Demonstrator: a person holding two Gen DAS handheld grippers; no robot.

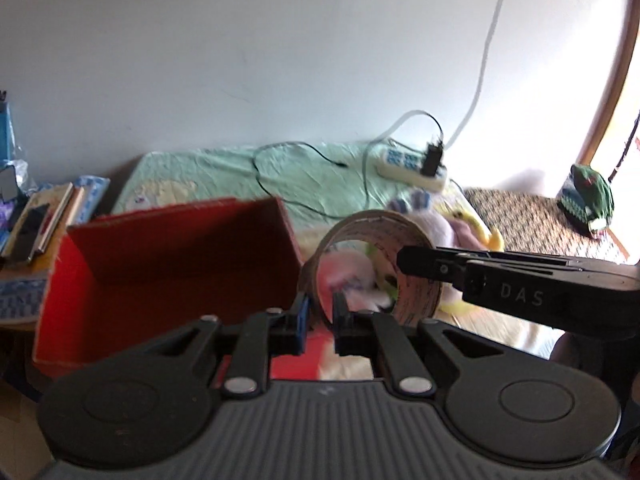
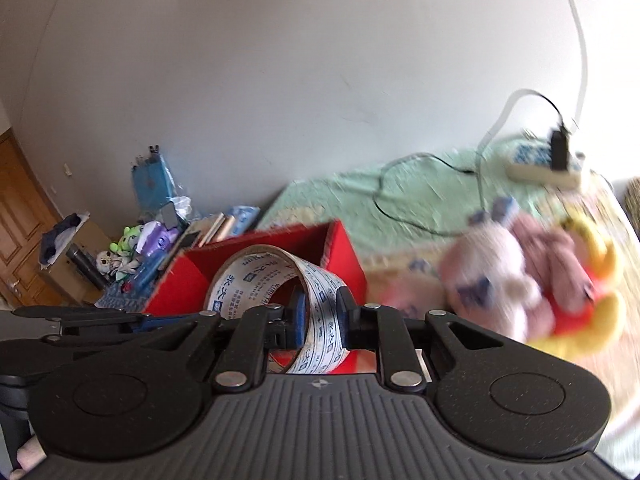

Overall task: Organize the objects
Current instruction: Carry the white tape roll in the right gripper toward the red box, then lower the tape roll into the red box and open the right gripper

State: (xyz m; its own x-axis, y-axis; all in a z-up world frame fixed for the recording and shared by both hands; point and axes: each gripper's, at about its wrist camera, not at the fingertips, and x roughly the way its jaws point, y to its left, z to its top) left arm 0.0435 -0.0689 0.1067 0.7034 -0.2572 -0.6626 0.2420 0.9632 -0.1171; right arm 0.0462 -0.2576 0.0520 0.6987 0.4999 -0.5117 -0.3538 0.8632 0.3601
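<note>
While both grippers are up over the bed (image 1: 224,168), we've got the roll of tape (image 2: 276,304) pinched from two sides at once. Our right gripper (image 2: 320,318) has its jaws clamped on the tape's band, one finger inside the ring and one outside, and you can read blue print all over the white inner face from the right wrist view. Our left gripper (image 1: 320,316) has its jaws closed on the near edge of the same roll (image 1: 376,264), again one finger inside and one outside. From the left wrist view the other gripper comes in from the right and meets the far side of the ring. So the tape is up in the air between the two grippers, standing on edge, just beside the open red box (image 1: 168,264) and a bit in front of its right wall. That box sits on the bed's green sheet, and we can't make out anything in it from either view. Past the tape there's a heap of plush toys (image 2: 532,276), pinkish-white and yellow-red, pretty blurry. Further back on the sheet lies a white power strip (image 1: 412,168) with a black charger plugged in and a thin black cable (image 1: 280,176) looping across the sheet. Books and clutter (image 1: 44,216) are stacked off to the left of the box.
</note>
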